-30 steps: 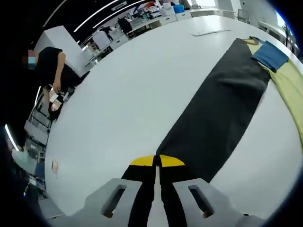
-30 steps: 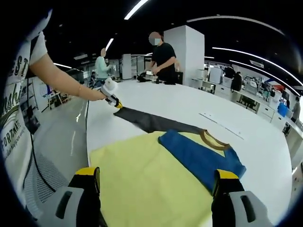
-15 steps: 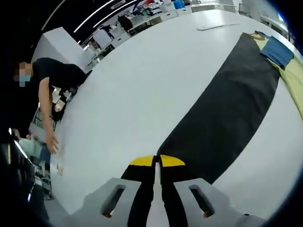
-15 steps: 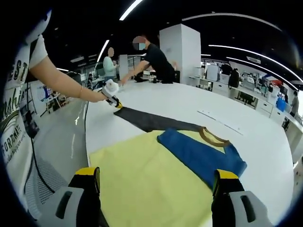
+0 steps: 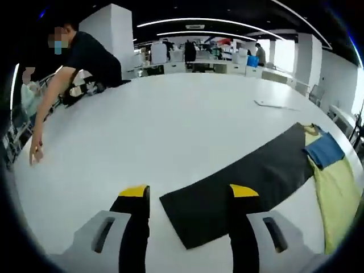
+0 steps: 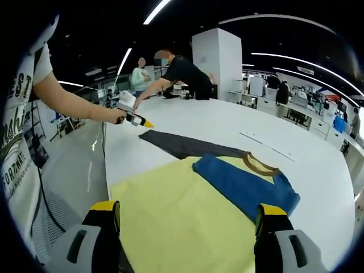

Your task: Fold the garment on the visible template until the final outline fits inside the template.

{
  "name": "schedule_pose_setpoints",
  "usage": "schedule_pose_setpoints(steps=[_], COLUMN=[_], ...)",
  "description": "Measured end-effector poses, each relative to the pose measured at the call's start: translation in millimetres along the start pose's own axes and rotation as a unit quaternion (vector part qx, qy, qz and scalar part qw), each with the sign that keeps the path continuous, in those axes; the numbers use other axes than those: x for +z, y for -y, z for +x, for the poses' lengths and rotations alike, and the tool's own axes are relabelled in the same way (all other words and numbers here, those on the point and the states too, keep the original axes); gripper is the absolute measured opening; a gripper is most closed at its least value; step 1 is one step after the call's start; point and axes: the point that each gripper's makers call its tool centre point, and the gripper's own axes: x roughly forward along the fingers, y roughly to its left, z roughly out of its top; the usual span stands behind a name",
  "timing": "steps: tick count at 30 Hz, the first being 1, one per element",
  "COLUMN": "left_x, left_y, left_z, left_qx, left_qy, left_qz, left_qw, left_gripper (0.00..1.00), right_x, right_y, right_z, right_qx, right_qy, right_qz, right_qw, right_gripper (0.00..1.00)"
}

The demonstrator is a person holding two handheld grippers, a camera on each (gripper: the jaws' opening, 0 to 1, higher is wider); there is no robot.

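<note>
The garment lies flat on the white table [image 5: 170, 125]: a yellow body [image 6: 176, 207], a blue panel [image 6: 244, 185], a brown collar [image 6: 261, 165] and a long dark grey sleeve [image 6: 182, 145]. In the left gripper view the sleeve [image 5: 244, 182] runs from between my jaws out to the yellow body [image 5: 335, 187] and blue panel [image 5: 325, 151] at the right. My left gripper [image 5: 189, 192] is open over the sleeve's end, holding nothing. A hand holds it beyond the sleeve's tip, left gripper [image 6: 135, 119]. My right gripper [image 6: 187, 209] is open above the yellow body.
A person in black [image 5: 85, 57] leans over the table's far side, one hand [image 5: 35, 153] on it. A thin flat strip [image 5: 276, 104] lies farther back on the table. The near table edge [image 6: 105, 165] drops to the floor on the left.
My left gripper has opened and let go of the sleeve's end, which now lies flat on the table. The right gripper has stayed put. The person in black has leaned further over the table.
</note>
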Motion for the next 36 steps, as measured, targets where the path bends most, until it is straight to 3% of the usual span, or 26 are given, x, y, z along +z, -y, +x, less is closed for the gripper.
schedule_pose_setpoints(steps=[2, 7, 10, 16, 18, 30, 36], left_x=[-4.6, -17.7, -30.6, -47.6, -53.7, -66.2, -66.0], left_y=[-0.9, 0.4, 2.3, -0.8, -1.3, 0.5, -1.3], left_z=[-4, -8, -9, -10, -10, -10, -11], left_qx=[0.003, 0.011, 0.013, 0.028, 0.029, 0.045, 0.067], left_qy=[-0.001, -0.016, -0.036, -0.051, -0.056, -0.081, -0.083], left_qz=[-0.02, -0.016, -0.008, -0.027, -0.058, -0.024, -0.041], left_qw=[0.9998, 0.9997, 0.9992, 0.9979, 0.9963, 0.9954, 0.9935], left_gripper=[0.57, 0.59, 0.54, 0.47, 0.44, 0.24, 0.17], right_x=[-1.5, -3.7, -5.0, -4.9, -6.2, -5.4, -7.7], right_y=[-1, -1, 1, -4, -6, -11, -10], right_z=[0, -1, -3, -5, -5, -7, -9], right_qx=[0.003, 0.003, 0.0, 0.001, 0.006, 0.001, -0.005], right_qy=[-0.001, -0.002, -0.002, -0.003, -0.005, -0.004, -0.006], right_qz=[0.001, -0.003, -0.005, -0.001, -0.003, -0.006, -0.004], right_qw=[1.0, 1.0, 1.0, 1.0, 1.0, 1.0, 1.0], right_gripper=[0.99, 0.99, 0.99, 0.99, 0.99, 0.99, 0.99])
